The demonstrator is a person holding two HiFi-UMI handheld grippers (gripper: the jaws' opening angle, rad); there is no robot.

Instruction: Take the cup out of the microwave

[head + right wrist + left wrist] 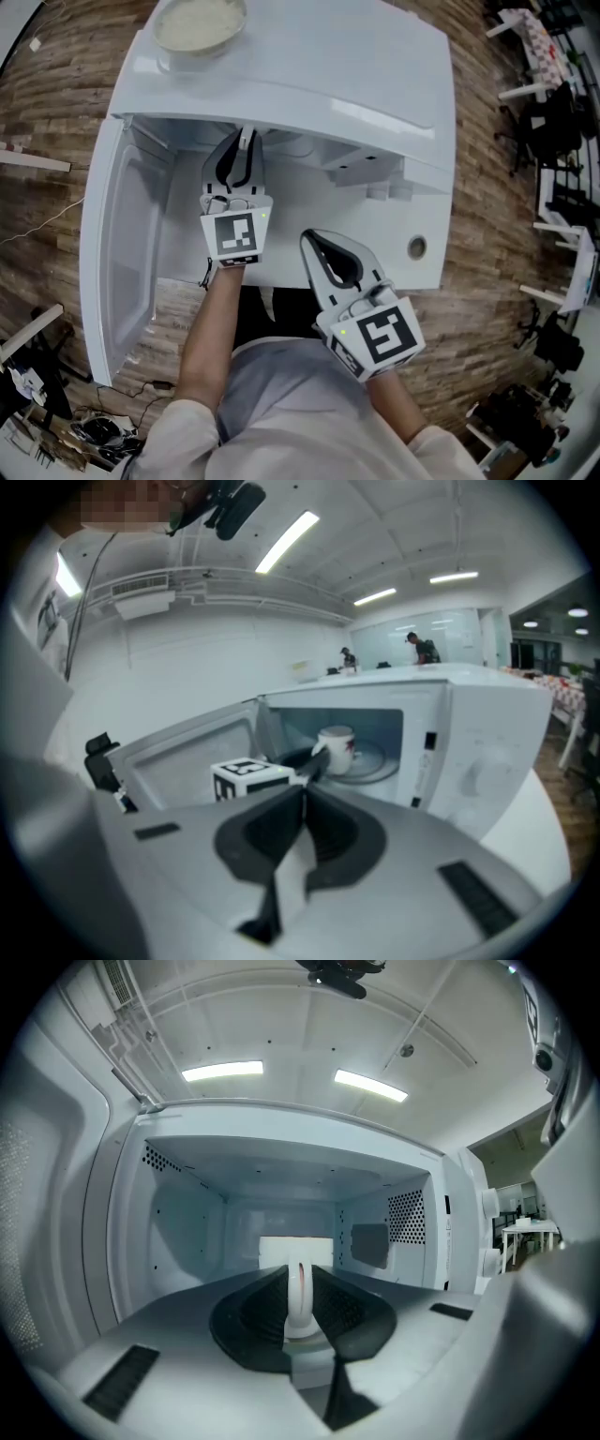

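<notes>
Our left claw (pixel 300 1271) grips the upright handle (pixel 298 1302) of the cup (pixel 336 745), straight ahead inside the microwave (pixel 328 66); our right claw (pixel 305 789), clenched empty, hangs farther back outside.

We see the white microwave (pixel 356 75) standing door-open on a white table (pixel 548 855) above a wood-plank floor (pixel 75 122), a pale-filled bowl (pixel 199 23) resting on its top.

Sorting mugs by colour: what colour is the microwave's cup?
The cup is white with a red mark; clearest in the right gripper view.
</notes>
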